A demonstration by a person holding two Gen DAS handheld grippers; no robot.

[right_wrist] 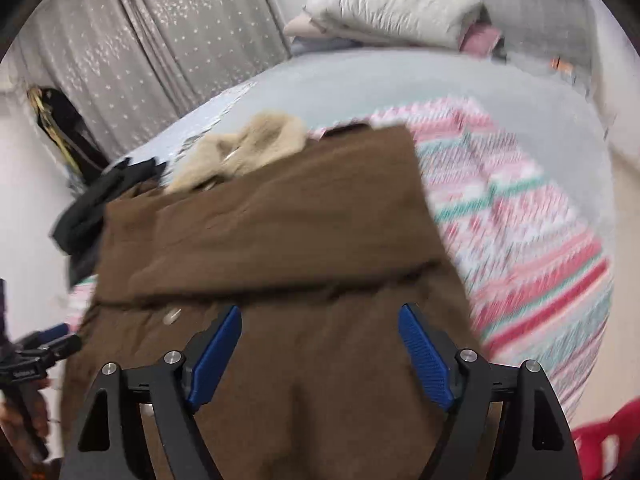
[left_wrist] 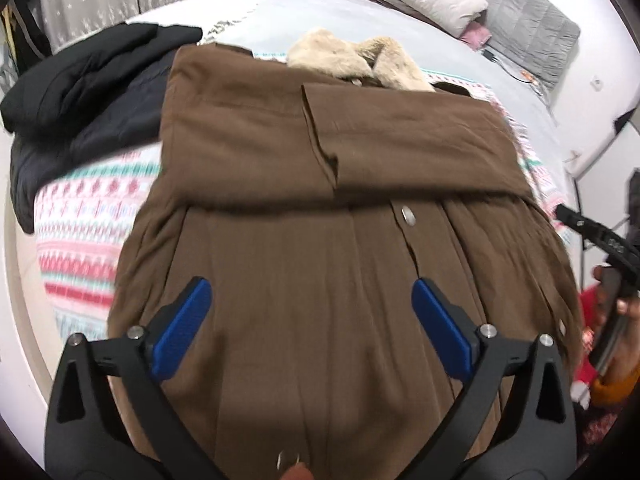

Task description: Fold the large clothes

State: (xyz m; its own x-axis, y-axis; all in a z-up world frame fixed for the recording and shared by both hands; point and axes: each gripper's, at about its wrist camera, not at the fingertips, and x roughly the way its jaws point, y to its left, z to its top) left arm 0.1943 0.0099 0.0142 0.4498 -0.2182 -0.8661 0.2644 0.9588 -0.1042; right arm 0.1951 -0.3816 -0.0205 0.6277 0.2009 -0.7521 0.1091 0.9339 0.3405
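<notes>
A large brown coat (left_wrist: 312, 208) with a cream fur collar (left_wrist: 360, 60) lies on the bed, its sleeves folded across the chest. It also shows in the right wrist view (right_wrist: 280, 240), with the collar (right_wrist: 244, 148) at the far end. My left gripper (left_wrist: 312, 292) is open and empty, hovering over the coat's lower part. My right gripper (right_wrist: 320, 320) is open and empty over the coat's lower right part; it shows at the right edge of the left wrist view (left_wrist: 592, 236).
A patterned pink, green and white blanket (left_wrist: 80, 232) lies under the coat on the grey bed (left_wrist: 360, 12). Black garments (left_wrist: 88, 92) are piled at the coat's left. Folded bedding (right_wrist: 400, 8) sits at the bed's far end. Something red (right_wrist: 600, 440) is at the near right.
</notes>
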